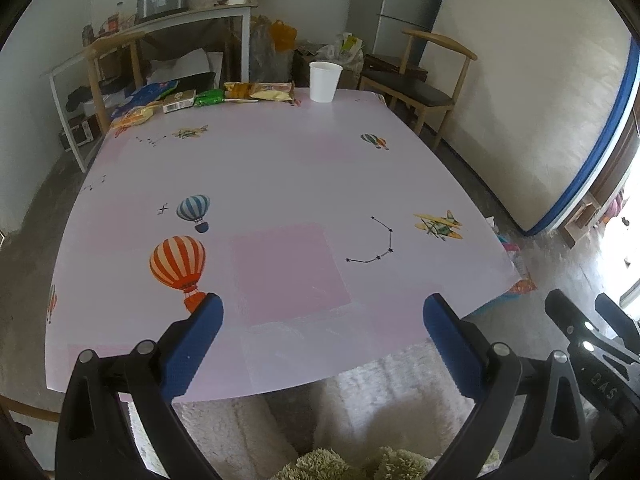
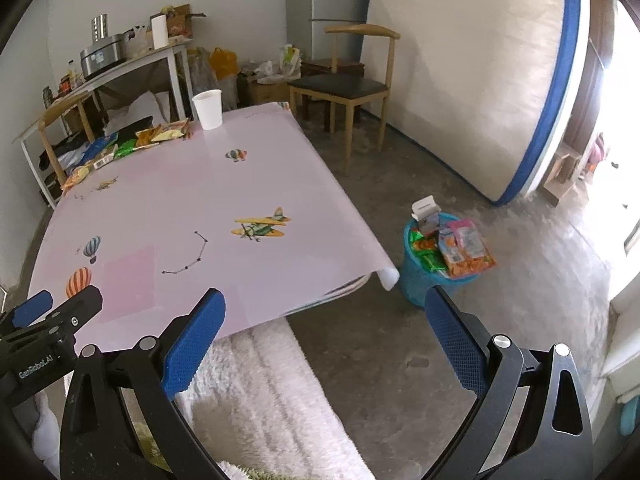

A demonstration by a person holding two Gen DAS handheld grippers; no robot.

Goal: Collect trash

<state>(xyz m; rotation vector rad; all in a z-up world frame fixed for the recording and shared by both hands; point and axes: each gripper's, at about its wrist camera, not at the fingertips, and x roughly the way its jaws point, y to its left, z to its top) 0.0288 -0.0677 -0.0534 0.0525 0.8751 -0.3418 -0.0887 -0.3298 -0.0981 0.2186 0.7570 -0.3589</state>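
Several snack wrappers [image 1: 256,91] lie in a row along the far edge of the pink table [image 1: 280,184], beside a white paper cup [image 1: 324,81]. The right wrist view shows the same wrappers [image 2: 160,134] and cup [image 2: 208,109] at the far left. A blue bin [image 2: 424,280] on the floor right of the table is heaped with wrappers and a small box. My left gripper [image 1: 322,312] hovers open over the table's near edge, nothing between its fingers. My right gripper [image 2: 324,308] is open and empty, above the floor near the table's near right corner.
A wooden chair [image 2: 344,84] stands past the table's far right corner, another [image 1: 108,76] at the far left. A cluttered shelf table [image 1: 168,24] and bags line the back wall. A mattress [image 2: 480,80] leans on the right wall. White fluffy fabric [image 2: 272,380] lies below the table's near edge.
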